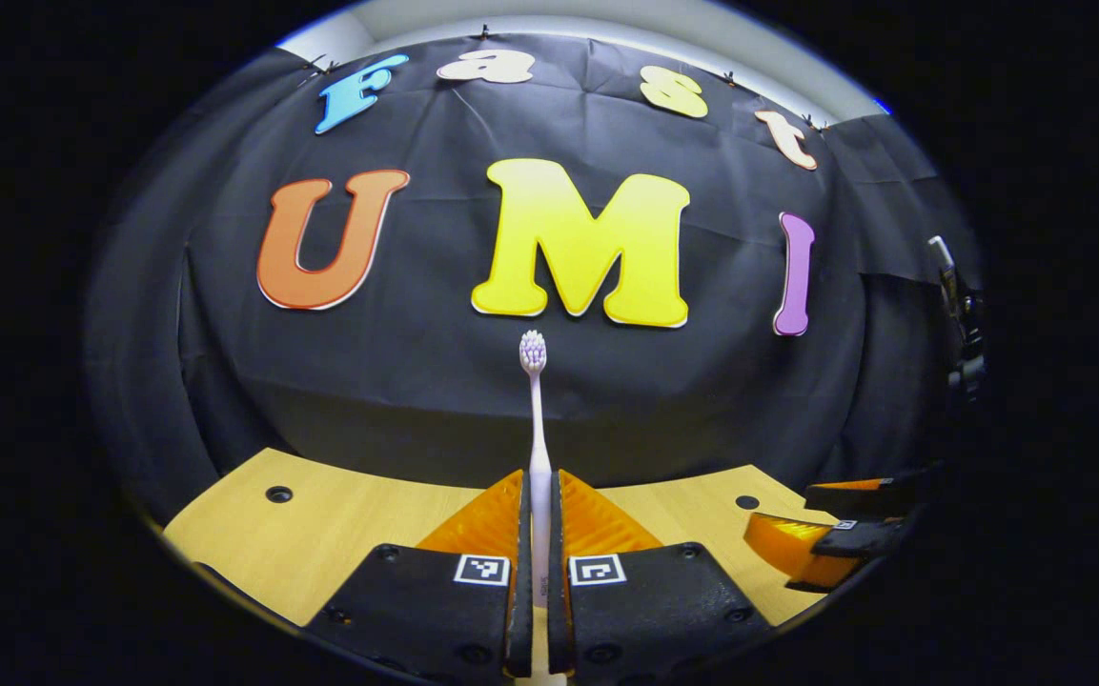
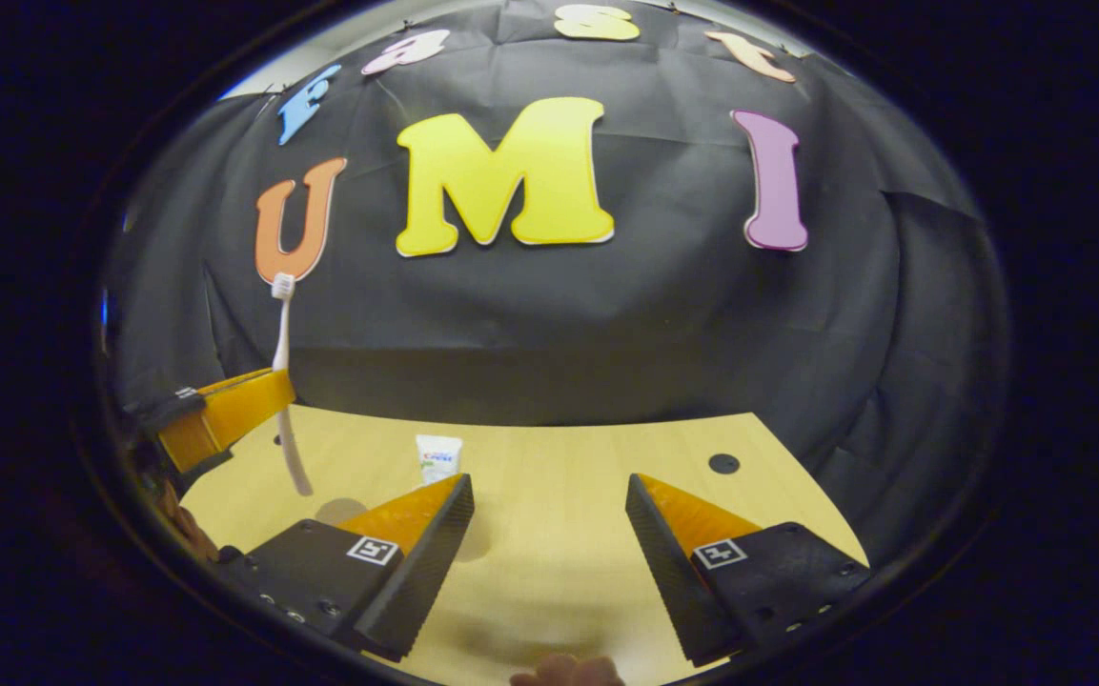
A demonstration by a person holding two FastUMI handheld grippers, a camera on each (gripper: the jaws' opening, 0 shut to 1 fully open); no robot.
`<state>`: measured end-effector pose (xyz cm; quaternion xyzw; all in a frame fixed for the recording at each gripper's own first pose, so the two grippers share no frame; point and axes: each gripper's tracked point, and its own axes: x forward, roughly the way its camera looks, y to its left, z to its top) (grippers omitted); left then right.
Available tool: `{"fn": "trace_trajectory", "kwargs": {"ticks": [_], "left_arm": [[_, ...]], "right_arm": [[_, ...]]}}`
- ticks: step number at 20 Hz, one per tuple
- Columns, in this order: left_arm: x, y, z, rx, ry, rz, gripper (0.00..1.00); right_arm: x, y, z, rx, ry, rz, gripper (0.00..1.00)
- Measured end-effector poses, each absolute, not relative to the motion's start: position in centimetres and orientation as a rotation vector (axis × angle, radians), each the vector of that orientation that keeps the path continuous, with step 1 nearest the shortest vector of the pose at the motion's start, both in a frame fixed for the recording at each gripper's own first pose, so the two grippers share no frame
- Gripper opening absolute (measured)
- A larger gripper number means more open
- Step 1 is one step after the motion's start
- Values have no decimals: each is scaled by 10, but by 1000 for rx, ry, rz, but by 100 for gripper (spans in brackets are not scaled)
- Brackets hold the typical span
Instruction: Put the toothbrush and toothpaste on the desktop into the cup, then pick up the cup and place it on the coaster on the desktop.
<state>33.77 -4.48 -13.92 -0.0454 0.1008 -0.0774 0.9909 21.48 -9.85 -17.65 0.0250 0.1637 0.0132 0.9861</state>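
My left gripper [image 1: 539, 534] pinched the toothbrush [image 1: 537, 419] by its handle, upright, bristles up, above the desktop [image 2: 549, 534]. The toothpaste [image 2: 438, 459] stood on the wood near my right gripper [image 2: 549, 524], whose jaws were spread wide, holding nothing.

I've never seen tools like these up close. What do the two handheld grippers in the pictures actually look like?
Each is a two-finger tool. The left gripper has two wedge-shaped ribbed fingers that taper towards their tips, set on chunky black blocks fastened with dark screws. Each block bears a small square black-and-white marker. The right gripper is built the same way: tapering ribbed wedges, black screwed blocks, one square marker each. No cables can be seen.
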Motion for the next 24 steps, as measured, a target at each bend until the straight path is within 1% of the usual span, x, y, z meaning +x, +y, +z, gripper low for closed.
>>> {"fn": "trace_trajectory", "kwargs": {"ticks": [4, 5, 8, 12, 14, 18, 20, 21, 22, 23, 24], "left_arm": [[368, -68, -157, -147, 157, -185, 9], [376, -73, -162, -159, 147, -188, 9], [391, -87, -180, -164, 149, -211, 9], [397, -103, -208, -127, 179, -230, 9], [393, -108, -221, -136, 200, -243, 9], [384, -108, -237, -114, 205, -228, 10], [377, -110, -241, -114, 214, -243, 14], [377, -112, -246, -110, 222, -247, 26], [375, -112, -247, -108, 227, -245, 36], [374, -111, -248, -112, 232, -243, 66], [370, -109, -247, -115, 239, -240, 71]], "right_arm": [[211, -129, -190, 56, 356, -18, 94], [211, -134, -194, 60, 362, -27, 92], [212, -142, -212, 64, 379, -50, 92], [211, -143, -234, 45, 423, -49, 92], [210, -146, -238, 35, 436, -53, 92], [208, -144, -240, -8, 437, -38, 92], [208, -144, -241, -27, 443, -35, 93], [208, -143, -239, -28, 440, -33, 92], [207, -142, -237, -28, 436, -31, 93], [207, -140, -236, -32, 434, -28, 93], [206, -137, -236, -37, 434, -23, 93]]}}
